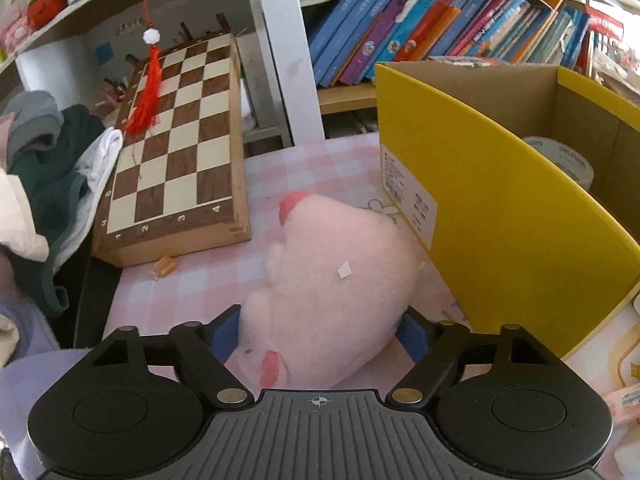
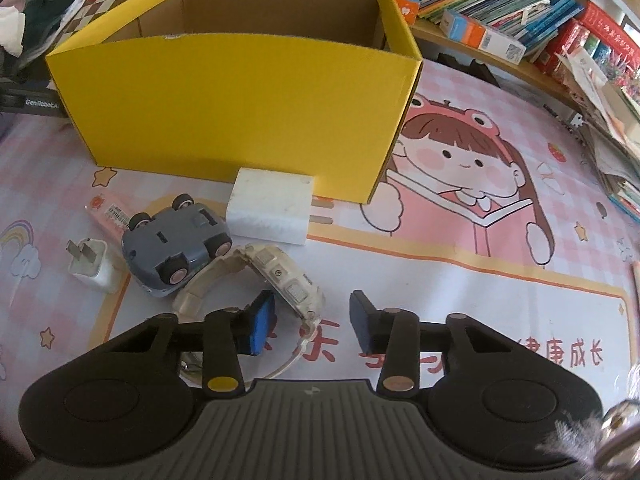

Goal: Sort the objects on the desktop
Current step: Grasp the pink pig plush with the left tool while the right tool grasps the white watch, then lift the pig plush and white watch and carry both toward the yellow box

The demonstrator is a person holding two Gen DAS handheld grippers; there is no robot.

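Bookshelves packed with children's books are seen behind a desk [image 2: 500,280] covered by a pink cartoon mat, on which a yellow cardboard box [image 2: 240,120] stands open-topped.

In the left wrist view the left gripper [image 1: 320,332] is set around a pink plush toy [image 1: 336,280] lying on the desk just beside the box; the blue fingers [image 1: 224,338] appear pressed into its sides, so it is judged gripped. In the right wrist view the right gripper [image 2: 312,320] is held half open over a white wristwatch [image 2: 256,292]: the left pad touches the watch case, the right pad stands clear, so nothing is clamped.

Risks are judged as follows: the soft plush could slip or snag on the box wall when lifted, and the watch could be pushed aside or pinched only by its strap, since it lies off-centre between the pads and against the toy car [image 2: 176,244].

Counted on the desk: one box, one plush, one watch, one upturned grey car, one white charger block [image 2: 272,212], one small plug adapter [image 2: 92,268], one pink tube [image 2: 108,214]. One tape roll [image 1: 560,156] is seen inside the box.
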